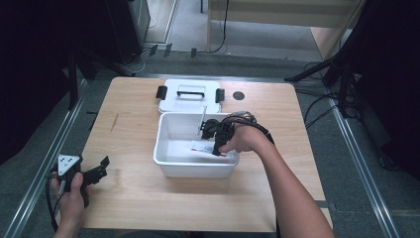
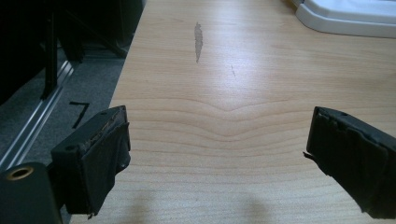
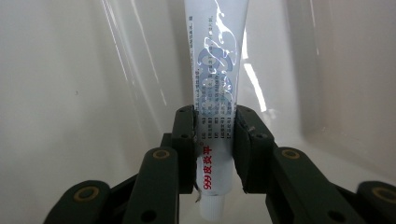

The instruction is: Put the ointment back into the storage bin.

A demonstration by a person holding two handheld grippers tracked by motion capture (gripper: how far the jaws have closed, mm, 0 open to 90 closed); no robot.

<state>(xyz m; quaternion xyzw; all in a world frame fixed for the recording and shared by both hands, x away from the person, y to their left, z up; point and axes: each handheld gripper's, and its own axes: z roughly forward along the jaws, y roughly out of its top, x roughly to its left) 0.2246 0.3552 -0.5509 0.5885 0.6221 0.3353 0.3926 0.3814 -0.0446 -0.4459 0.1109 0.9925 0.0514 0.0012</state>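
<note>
A white plastic bin (image 1: 166,153) stands in the middle of the wooden table (image 1: 138,193). My right gripper (image 1: 217,148) reaches down inside it and is shut on a white ointment tube (image 3: 215,70) with red and blue print; both jaws press its lower body, cap end toward the camera. The tube (image 1: 204,147) lies low against the bin's floor in the high view. My left gripper (image 1: 101,168) rests at the table's front left corner, open, jaws wide apart over bare wood (image 2: 224,154) with nothing between them.
The bin's white lid (image 1: 189,101) with a handle and black latches lies flat just behind the bin. A dark round hole (image 1: 238,95) sits in the tabletop at the back right. Black stands and cables crowd the floor on both sides.
</note>
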